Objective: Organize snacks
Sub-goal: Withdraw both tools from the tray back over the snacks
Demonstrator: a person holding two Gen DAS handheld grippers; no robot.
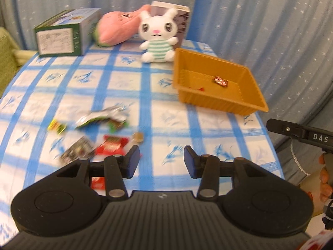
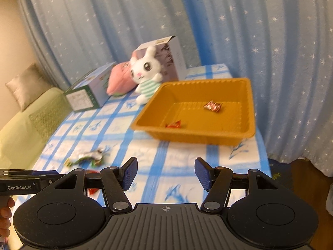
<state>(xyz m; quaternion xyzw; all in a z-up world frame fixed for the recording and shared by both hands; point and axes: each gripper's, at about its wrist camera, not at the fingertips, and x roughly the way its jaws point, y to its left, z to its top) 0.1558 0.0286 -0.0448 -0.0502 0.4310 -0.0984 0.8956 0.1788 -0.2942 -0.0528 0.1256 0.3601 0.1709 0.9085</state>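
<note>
Blue-checked table (image 1: 166, 104) carries an orange tray (image 2: 250, 112) at its right side, in front of a white bunny plush (image 1: 157, 35) and boxes. Left gripper (image 1: 162, 159) and right gripper (image 2: 166, 174) hover over the near edge, both jaws apart, holding nothing. Two wrapped candies (image 2: 212, 106) lie in the tray; loose snack packets (image 1: 102, 117) are scattered near left, red packet (image 1: 112, 147) just beside the left gripper's fingers.

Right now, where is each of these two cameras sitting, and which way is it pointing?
Left wrist: rides the left gripper, open, looking forward over the checked table at loose snacks; the right gripper and a hand show at the edge.
Right wrist: rides the right gripper, open, facing the orange tray; the left gripper pokes in.
Shared: tray, plush bunny, both boxes, curtain.
</note>
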